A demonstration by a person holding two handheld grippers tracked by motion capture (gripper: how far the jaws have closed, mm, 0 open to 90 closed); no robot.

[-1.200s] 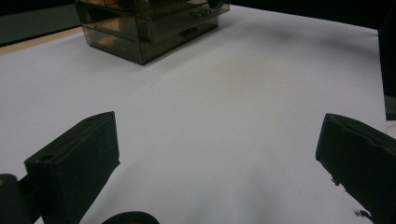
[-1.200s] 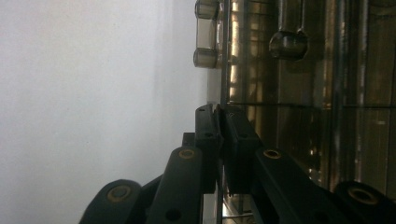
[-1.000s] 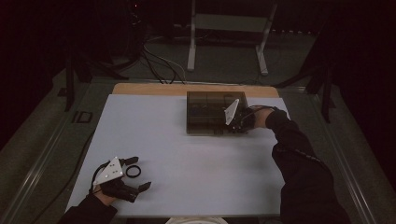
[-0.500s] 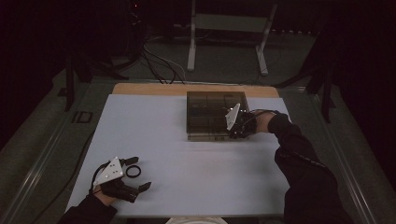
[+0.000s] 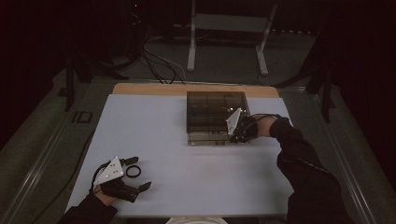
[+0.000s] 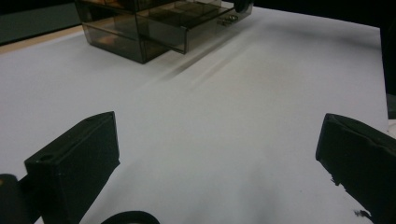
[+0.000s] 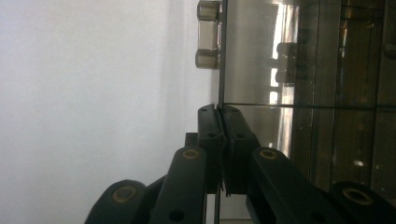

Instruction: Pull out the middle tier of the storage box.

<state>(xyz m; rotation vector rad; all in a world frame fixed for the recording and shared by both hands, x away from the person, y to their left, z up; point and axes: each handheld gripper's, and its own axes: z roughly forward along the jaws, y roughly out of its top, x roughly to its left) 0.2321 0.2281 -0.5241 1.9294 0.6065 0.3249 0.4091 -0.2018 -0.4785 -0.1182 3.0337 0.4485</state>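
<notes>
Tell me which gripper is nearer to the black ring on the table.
Left. The left gripper rests at the near left of the table with the black ring between its open jaws. The right gripper is far across, clamped on the drawer front of the smoked organizer box.

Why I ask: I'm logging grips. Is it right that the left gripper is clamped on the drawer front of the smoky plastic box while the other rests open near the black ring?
Not quite: the right gripper clamps the drawer front, as the right gripper view shows. The left gripper rests open near the black ring.
</notes>
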